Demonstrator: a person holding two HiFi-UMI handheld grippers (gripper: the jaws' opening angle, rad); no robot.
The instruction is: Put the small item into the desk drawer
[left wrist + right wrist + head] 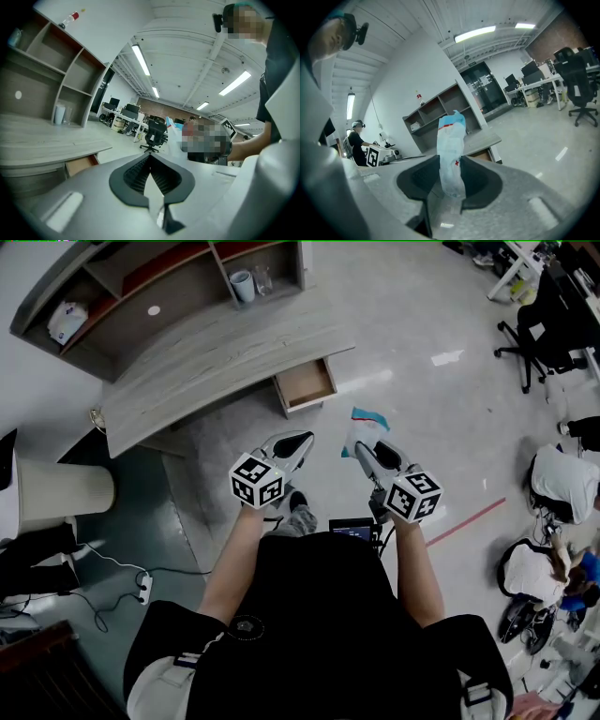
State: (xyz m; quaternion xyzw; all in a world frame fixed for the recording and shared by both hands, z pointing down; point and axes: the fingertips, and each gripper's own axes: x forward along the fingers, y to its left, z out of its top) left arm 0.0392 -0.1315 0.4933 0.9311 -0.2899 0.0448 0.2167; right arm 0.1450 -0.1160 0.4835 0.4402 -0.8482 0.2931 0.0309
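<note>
Small packet [362,427], white and blue with a little red cross, sits pinched in the right tongs [364,448] and sticks up past their tips. It is held in the air above the pale floor [422,324], to the right of the open drawer and apart from it.

At the far left of the head view a pale cylinder [58,491] stands on the floor, with a white power strip [142,589] and its cables nearer the person. Above it a shelf unit [159,287] stands on the curved grey wood tabletop [216,352]. A white bag [66,322] lies in one compartment at its left end, and a white cup [242,285] and a clear glass [262,279] stand side by side in a compartment at its right end.

The drawer [305,385] is pulled out from under the right end of the tabletop, its brown inside bare. The left tongs [298,442] are held just below it in the picture. In the left gripper view these tongs [150,161] are closed tip to tip with nothing between them, and the drawer [79,165] shows to their left.

In the right gripper view the right tongs [451,163] are clamped on the lower part of the packet [451,150], which stands roughly upright.

Further right, a black office chair [539,334] stands by a desk, and people in white tops [562,484] sit low on the floor.
</note>
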